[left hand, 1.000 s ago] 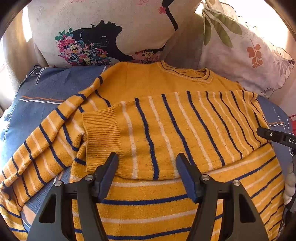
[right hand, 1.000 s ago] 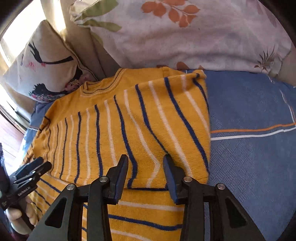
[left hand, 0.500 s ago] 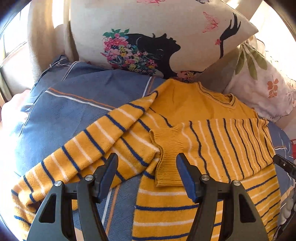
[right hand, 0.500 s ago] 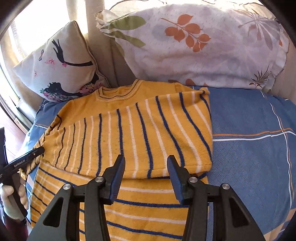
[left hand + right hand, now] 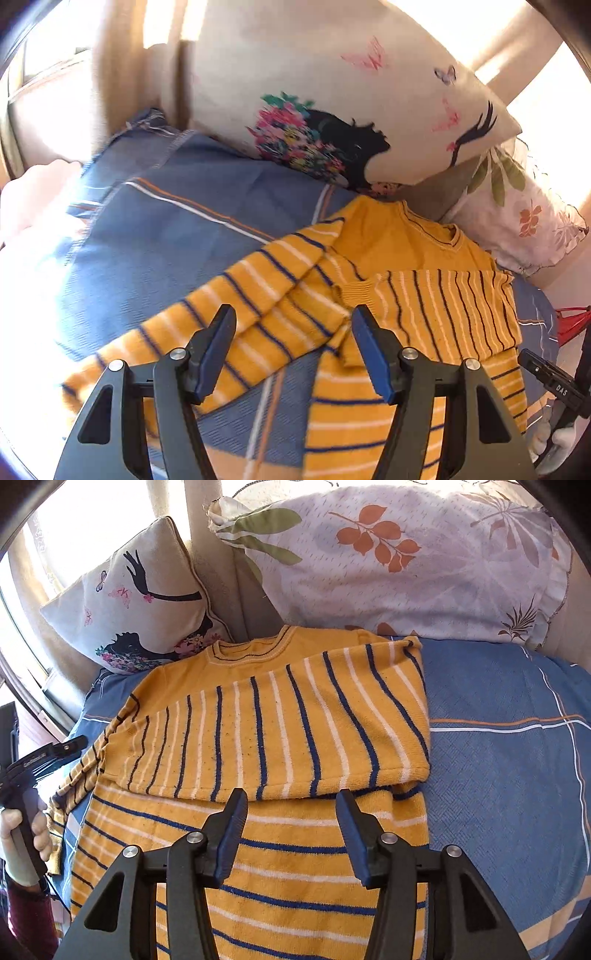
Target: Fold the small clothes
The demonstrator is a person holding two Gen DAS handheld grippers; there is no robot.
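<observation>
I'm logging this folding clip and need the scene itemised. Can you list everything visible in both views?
sweater: one, yellow with blue and white stripes, flat on the bedsheet, one sleeve folded across the chest, the other sleeve lying out to the side
bedsheet: one, blue with orange and white lines, under the sweater
silhouette cushion: one, cream with black figure and flowers, behind the sweater
leaf pillow: one, white with orange and green leaves, beside that cushion
left gripper: black, blue pads, open, over the spread sleeve
right gripper: black, blue pads, open, over the sweater's body
</observation>
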